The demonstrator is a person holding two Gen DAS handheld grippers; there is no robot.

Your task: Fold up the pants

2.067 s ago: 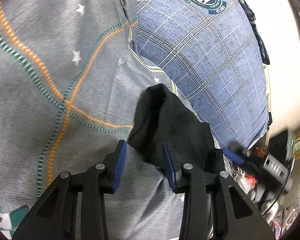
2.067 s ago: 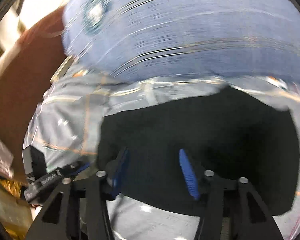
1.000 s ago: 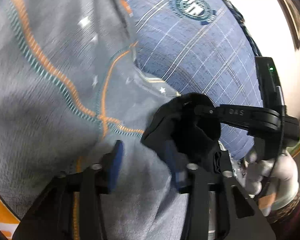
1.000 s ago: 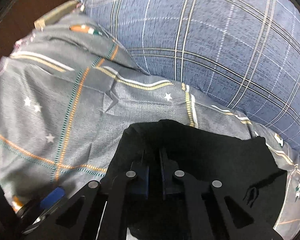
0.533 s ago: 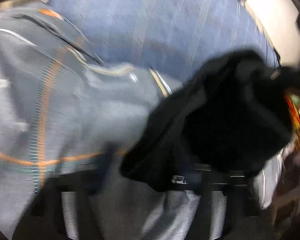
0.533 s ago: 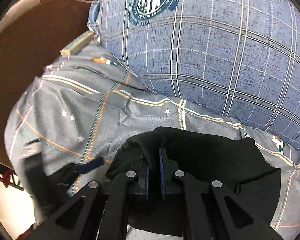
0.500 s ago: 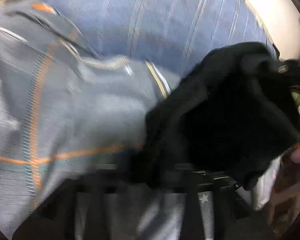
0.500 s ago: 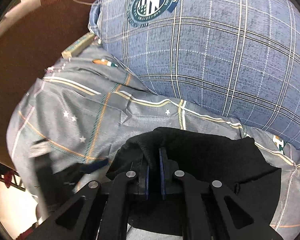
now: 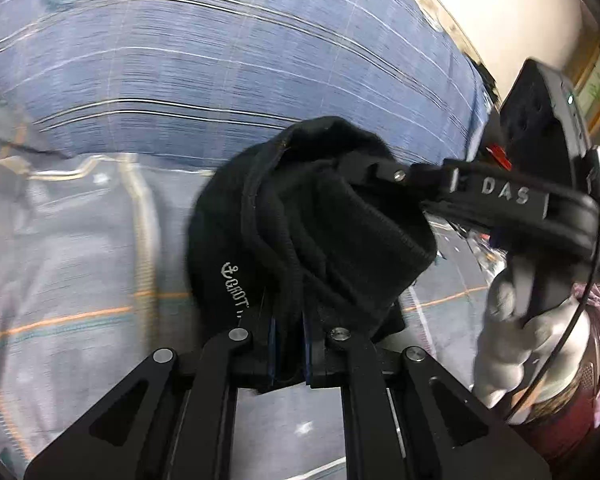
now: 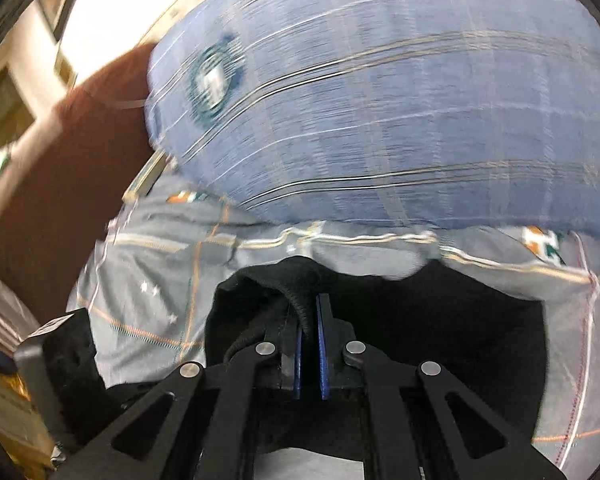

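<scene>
The black knit pants with a thick ribbed waistband are bunched up and lifted partly off the grey patterned bedsheet with orange and teal stitched lines, just in front of the large blue plaid pillow with a round crest. The left tool is clamped on a gathered ridge of the black cloth near the small white anchor logo, its blue pads nearly together with fabric squeezed between them. In the right wrist view the right tool is likewise pinched shut on a rolled edge of the waistband, while the rest of the pants sag dark and loose over the sheet below the pillow. From the left view the right tool's black body, marked DAS, reaches into the top of the bundle, held by a white-gloved hand. The cloth looks soft, thick and limp: light to lift, not fragile, not slippery against the pads, but it will droop and crumple wherever it is unsupported. The ribbed waistband is the firmest part and probably the best hold, one tool near each end, so the legs can hang straight and be laid flat on the bed before any fold. Holds this close together likely keep the pants bunched.
</scene>
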